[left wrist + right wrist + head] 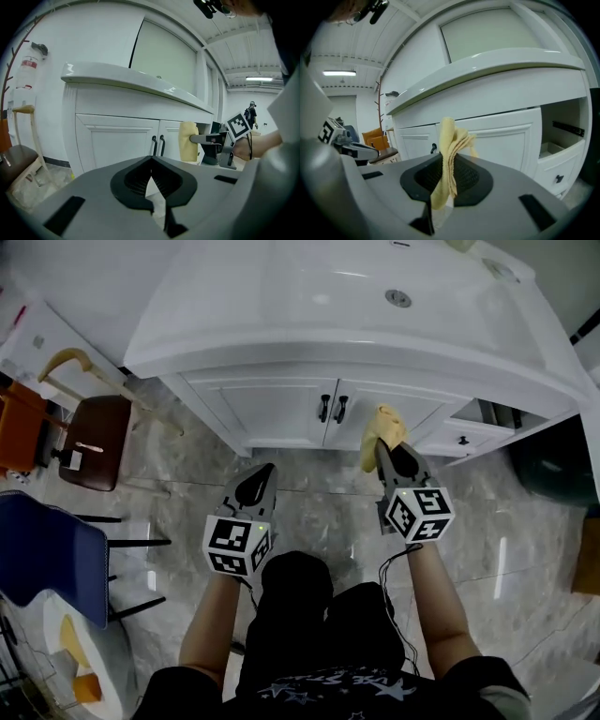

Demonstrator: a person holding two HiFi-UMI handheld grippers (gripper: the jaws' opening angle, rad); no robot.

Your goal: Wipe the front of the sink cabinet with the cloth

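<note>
Bunched yellow cloth (449,154), right gripper (443,187)

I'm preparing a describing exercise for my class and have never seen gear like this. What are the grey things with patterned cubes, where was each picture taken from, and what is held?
There is no robot: a person holds a two-jaw gripper in each hand; the patterned cubes are parts of them. The head view looks steeply down from the person's head at a white sink cabinet. The other two pictures come from cameras riding on the grippers, looking along their jaws. The left gripper is shut and empty. The right gripper is shut on a yellow cloth, held up near the cabinet's right door. A drawer beside it stands open.
</note>
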